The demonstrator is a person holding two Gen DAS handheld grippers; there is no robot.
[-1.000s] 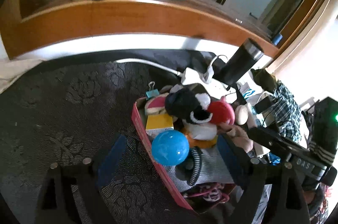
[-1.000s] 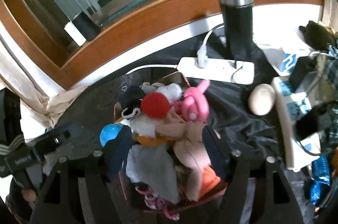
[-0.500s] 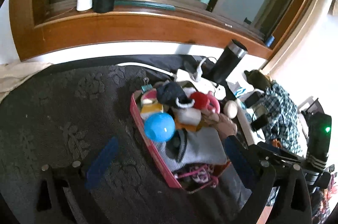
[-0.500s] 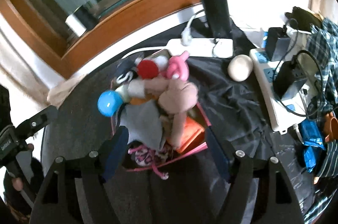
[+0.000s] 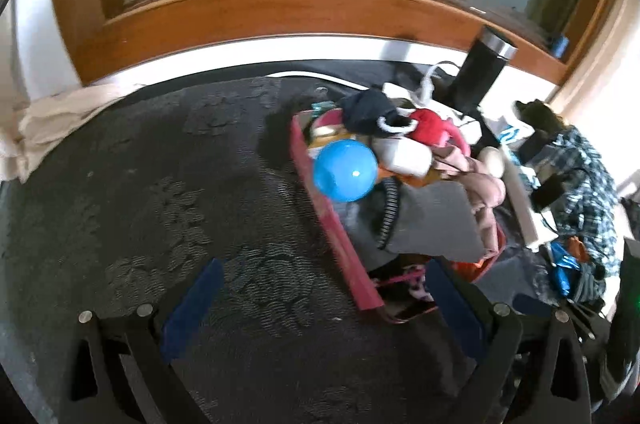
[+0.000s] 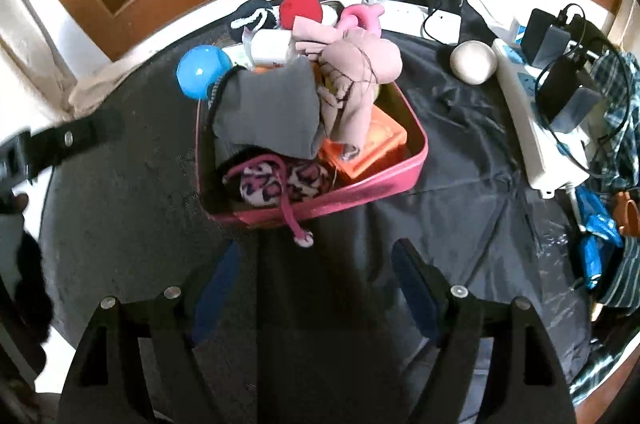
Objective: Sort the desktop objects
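Looking across the dark patterned desk cloth point(image 5: 168, 208), we find the pink tray point(image 6: 384, 180) heaped with soft things: a grey cloth point(image 6: 268, 112), a beige stocking bundle point(image 6: 360, 64), an orange box point(image 6: 372, 144), a blue ball point(image 5: 346, 170) perched at the rim, and a pink patterned pouch point(image 6: 276, 180) with its cord trailing over the edge. A cream egg-shaped object point(image 6: 474, 61) sits apart on the black sheet.

This heap fits a tray just filled or one about to be emptied, so we would judge only that any grasp should take top items singly; the ball looks ready to roll.

Our left gripper point(image 5: 320, 288) hovers beside the tray, fingers spread wide, empty. Our right gripper point(image 6: 316, 280) hangs before the tray's near wall, equally wide, holding nothing.
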